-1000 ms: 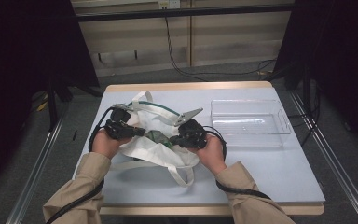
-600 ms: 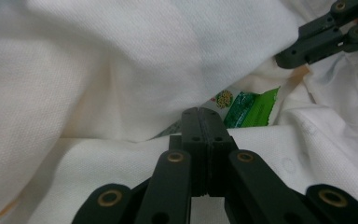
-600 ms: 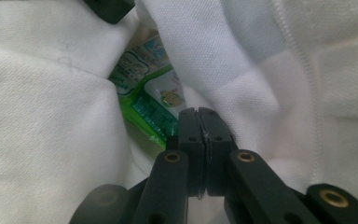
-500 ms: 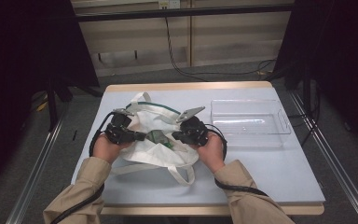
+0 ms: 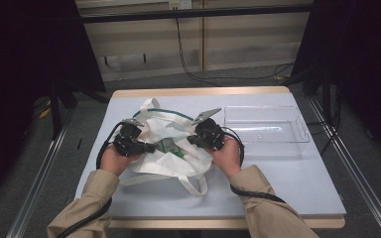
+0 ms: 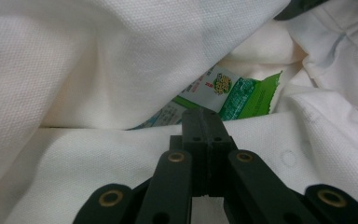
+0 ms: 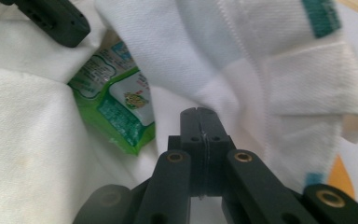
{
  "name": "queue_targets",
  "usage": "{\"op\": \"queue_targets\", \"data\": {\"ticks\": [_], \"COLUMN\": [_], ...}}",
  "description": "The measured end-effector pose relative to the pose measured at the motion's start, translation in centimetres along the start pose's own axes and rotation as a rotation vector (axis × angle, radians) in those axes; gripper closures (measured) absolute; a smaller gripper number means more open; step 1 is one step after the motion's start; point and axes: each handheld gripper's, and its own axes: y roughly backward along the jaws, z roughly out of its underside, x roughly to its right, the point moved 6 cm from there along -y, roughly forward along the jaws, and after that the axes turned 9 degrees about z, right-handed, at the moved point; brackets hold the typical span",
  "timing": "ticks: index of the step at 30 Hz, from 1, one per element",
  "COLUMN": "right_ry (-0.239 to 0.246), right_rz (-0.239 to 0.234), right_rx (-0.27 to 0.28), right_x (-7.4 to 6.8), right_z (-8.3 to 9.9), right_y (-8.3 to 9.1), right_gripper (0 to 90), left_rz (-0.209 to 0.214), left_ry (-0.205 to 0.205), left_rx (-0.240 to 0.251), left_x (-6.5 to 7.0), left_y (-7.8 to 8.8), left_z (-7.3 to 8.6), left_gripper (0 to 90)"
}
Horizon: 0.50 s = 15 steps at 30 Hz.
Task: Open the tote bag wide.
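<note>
A clear plastic tray (image 5: 267, 130) sits on the blue table (image 5: 297, 183), to the right of the white cloth bag (image 5: 176, 130) and apart from it. Loose folds of the bag lie over most of the green packet (image 5: 171, 147) inside it — in the left gripper view a fold hides the packet's lower half (image 6: 235, 93), and in the right gripper view cloth crowds it from both sides (image 7: 116, 105).

The left gripper (image 5: 146, 147) has its jaws pressed together on the bag's near edge, with cloth pinched between them (image 6: 204, 122). The right gripper (image 5: 192, 140) is likewise clamped on the bag's cloth at the opposite side (image 7: 199, 119), and the mouth gapes between them.

One bag, one packet, one tray, two grippers — the bag lies at the table's middle left.
</note>
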Motion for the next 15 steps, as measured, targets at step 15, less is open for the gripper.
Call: {"op": "queue_targets", "data": {"ticks": [15], "right_ry": [-0.003], "right_rz": [0.001], "right_rx": [-0.004], "right_x": [0.57], "right_z": [0.03], "right_y": [-0.16], "right_gripper": [89.5], "left_rz": [0.006], "left_ry": [0.002], "left_rx": [-0.008], "left_x": [0.37], "left_y": [-0.21], "left_z": [0.31], "left_gripper": [90.0]}}
